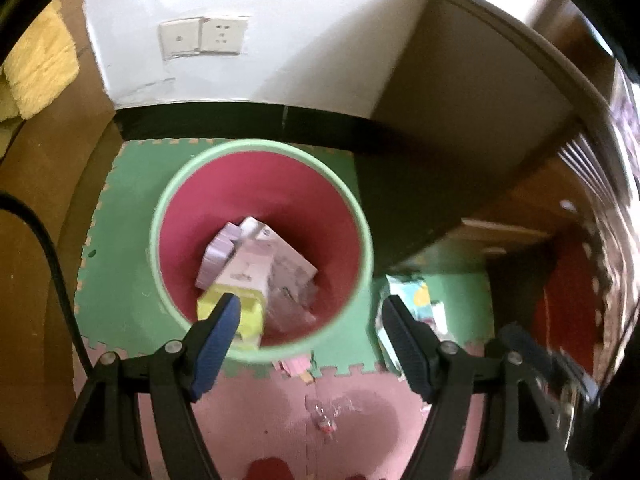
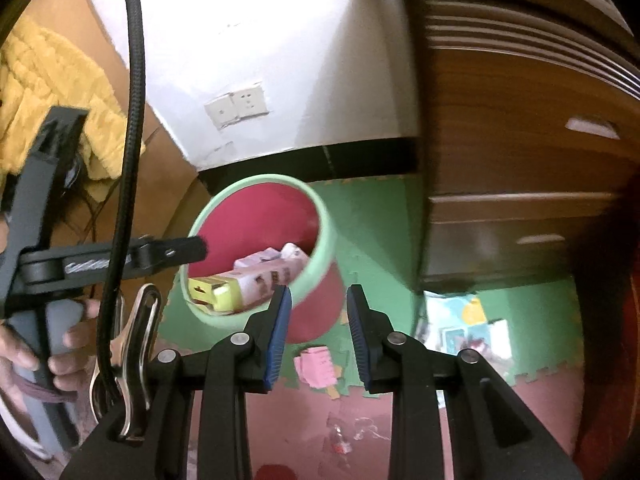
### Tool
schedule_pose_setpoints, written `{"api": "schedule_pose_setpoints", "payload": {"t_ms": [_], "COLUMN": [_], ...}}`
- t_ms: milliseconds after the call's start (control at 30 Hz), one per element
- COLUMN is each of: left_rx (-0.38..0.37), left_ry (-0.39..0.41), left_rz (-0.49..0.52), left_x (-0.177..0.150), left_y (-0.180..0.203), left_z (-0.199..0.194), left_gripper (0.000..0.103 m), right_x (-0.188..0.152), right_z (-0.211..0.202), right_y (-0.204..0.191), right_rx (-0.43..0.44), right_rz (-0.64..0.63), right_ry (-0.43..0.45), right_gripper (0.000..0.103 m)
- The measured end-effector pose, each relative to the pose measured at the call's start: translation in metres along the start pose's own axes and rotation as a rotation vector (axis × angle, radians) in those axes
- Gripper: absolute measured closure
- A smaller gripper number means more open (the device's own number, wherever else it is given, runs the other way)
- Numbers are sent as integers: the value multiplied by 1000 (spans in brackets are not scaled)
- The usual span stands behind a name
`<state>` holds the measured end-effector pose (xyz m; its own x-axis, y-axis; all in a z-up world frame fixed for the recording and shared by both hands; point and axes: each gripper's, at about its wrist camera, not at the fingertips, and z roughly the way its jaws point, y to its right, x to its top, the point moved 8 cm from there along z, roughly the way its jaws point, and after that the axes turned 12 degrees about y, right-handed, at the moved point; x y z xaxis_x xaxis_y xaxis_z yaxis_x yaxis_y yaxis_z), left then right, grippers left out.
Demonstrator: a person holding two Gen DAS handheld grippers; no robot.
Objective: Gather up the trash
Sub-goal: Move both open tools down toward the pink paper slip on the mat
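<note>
Green-rimmed, red inside, the trash bin [image 1: 262,168] stands on the foam mat [image 1: 132,208] near the black baseboard, holding a yellow-and-white carton [image 1: 240,280] and other wrappers. A pink carton [image 2: 318,366] lies on the mat just beside the bin, a colourful packet [image 1: 416,300] near the wooden dresser [image 2: 520,160]. The left gripper [image 1: 312,312] gapes wide and the right gripper [image 2: 318,308] stands partly parted, both empty.

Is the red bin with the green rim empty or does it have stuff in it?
Not empty. The red bin with the green rim holds a yellow and white carton and other crumpled packaging at its bottom.
</note>
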<state>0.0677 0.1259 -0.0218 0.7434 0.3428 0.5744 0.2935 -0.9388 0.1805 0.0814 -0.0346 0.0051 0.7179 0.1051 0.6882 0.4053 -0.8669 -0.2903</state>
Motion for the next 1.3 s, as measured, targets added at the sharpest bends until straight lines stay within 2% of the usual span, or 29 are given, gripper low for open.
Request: {"api": "schedule_pose_setpoints", "payload": {"t_ms": [167, 300, 600, 833, 933, 1133, 1300], "left_rx": [-53, -61, -26, 21, 35, 70, 74], "left_ry": [-51, -87, -203, -308, -341, -385, -389], "left_rz": [11, 52, 140, 162, 177, 194, 205], "left_x": [-26, -47, -98, -142, -161, -188, -199], "left_y": [26, 49, 75, 79, 75, 61, 56], "left_z": [-14, -10, 10, 56, 76, 116, 145], "left_gripper": [27, 27, 27, 27, 27, 27, 27], "right_x": [-6, -15, -26, -38, -39, -47, -56], "right_z": [-17, -23, -28, -16, -4, 12, 19], "right_y": [28, 54, 97, 125, 141, 164, 177], "right_rx": [-30, -58, -81, -140, -170, -198, -221], "right_rz": [33, 54, 194, 157, 179, 230, 259], "right_ry": [19, 13, 50, 43, 40, 21, -2], "right_gripper": [73, 73, 72, 72, 72, 72, 72]}}
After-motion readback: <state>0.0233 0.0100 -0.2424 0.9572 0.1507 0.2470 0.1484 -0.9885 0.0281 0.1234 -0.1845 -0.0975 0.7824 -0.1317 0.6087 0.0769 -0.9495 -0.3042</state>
